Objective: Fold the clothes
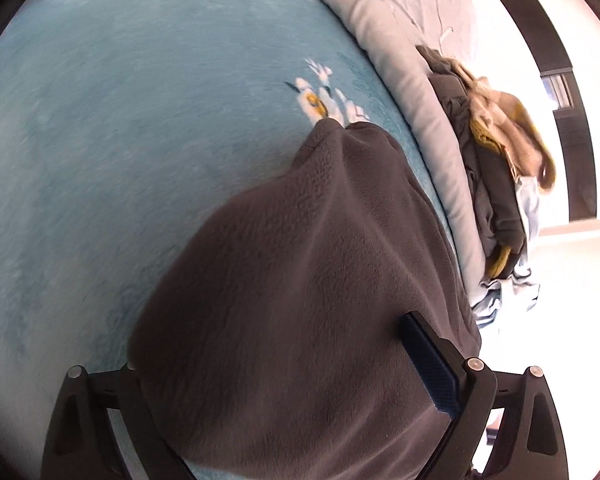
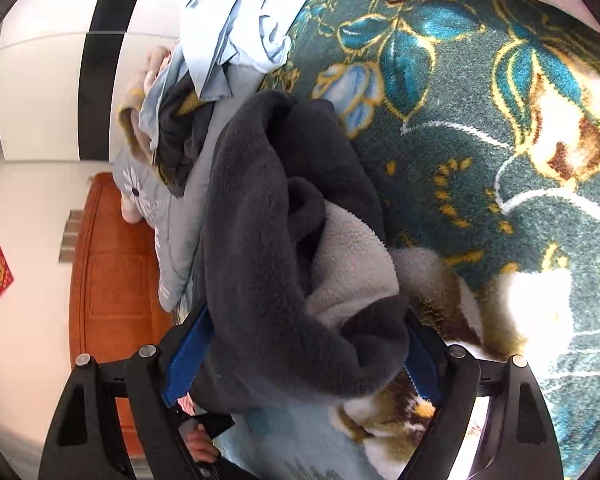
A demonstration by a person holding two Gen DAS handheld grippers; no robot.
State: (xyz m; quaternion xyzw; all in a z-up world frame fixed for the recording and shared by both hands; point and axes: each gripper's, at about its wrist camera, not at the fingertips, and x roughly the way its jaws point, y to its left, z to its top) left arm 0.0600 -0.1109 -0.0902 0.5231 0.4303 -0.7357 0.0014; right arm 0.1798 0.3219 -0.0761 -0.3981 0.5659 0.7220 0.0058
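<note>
Across the teal plush blanket [image 1: 140,160] on the bed, a dark grey fleece garment [image 1: 300,300] hangs forward from the left gripper [image 1: 284,392]; its bulk hides one finger altogether, while the other finger, with its blue pad [image 1: 432,364], lies against the cloth at the right, so whether these jaws are clamped cannot be told from this view; beyond the garment's far tip sits a small white and yellow flower motif [image 1: 320,96] on the blanket, and past that a pale grey quilt [image 1: 400,60] carries a heap of dark, mustard and light blue clothes [image 1: 496,152]; from the right wrist view, the same fleece garment [image 2: 268,248], charcoal outside with a lighter grey lining [image 2: 352,264] showing, fills the right gripper [image 2: 304,360]; both blue pads flank the cloth, set wide apart with the thick bundle bunched between them, so this gripper appears to hold it loosely rather than pinch it; beneath lies a dark green flowered blanket [image 2: 480,140], and to the left a crumpled light blue shirt [image 2: 228,32] tops the clothes pile beside an orange wooden door [image 2: 108,272].
</note>
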